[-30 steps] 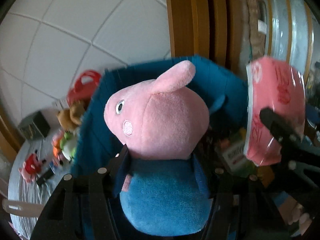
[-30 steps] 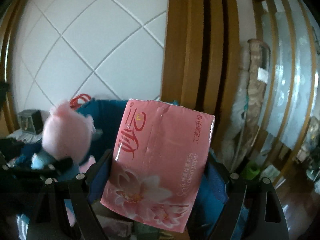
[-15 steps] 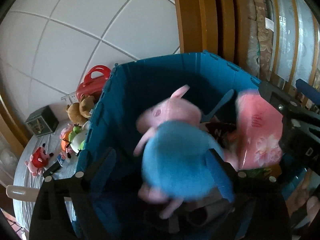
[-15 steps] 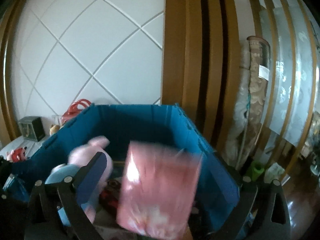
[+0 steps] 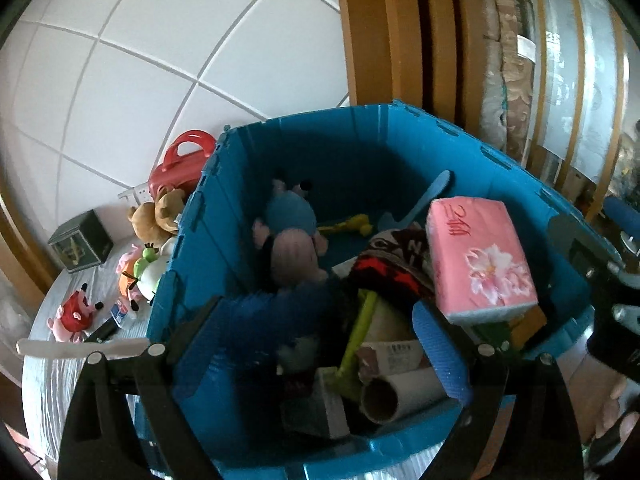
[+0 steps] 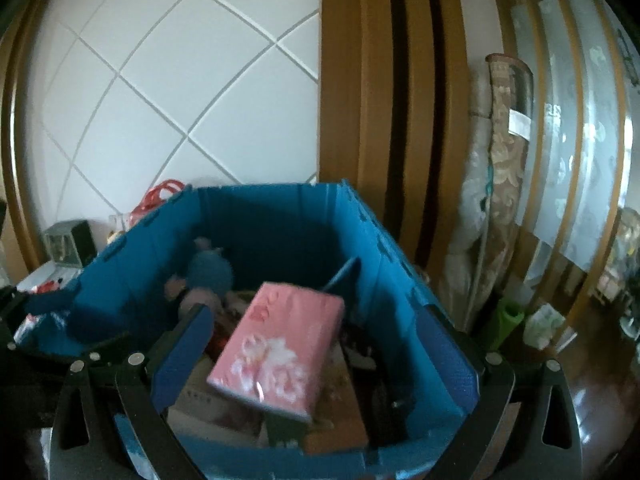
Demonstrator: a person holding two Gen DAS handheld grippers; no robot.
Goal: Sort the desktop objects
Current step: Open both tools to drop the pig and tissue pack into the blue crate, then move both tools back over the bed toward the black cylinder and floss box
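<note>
A pink pig plush in blue clothes [image 5: 288,236] lies upside down inside the blue crate [image 5: 360,148], by its left wall. A pink tissue pack [image 5: 480,256] with a flower print rests on top of the crate's pile at the right. My left gripper [image 5: 328,344] stands open over the crate's near edge, nothing between its fingers. In the right wrist view the tissue pack [image 6: 280,356] lies loose below my open right gripper [image 6: 316,360], and the plush [image 6: 208,280] lies further back in the crate [image 6: 280,208]. The pads touch neither.
The crate also holds a dark red and black cloth [image 5: 392,264], a cardboard tube [image 5: 400,392] and a green stick [image 5: 356,344]. Left of it on the table are a brown bear [image 5: 156,216], a red case [image 5: 180,160] and a red toy [image 5: 72,312]. A rolled mat [image 6: 508,160] leans at the right.
Both grippers opened. The pig plush fell out of the left one and the tissue pack out of the right one, both into the crate. Both grippers pulled back a little.
</note>
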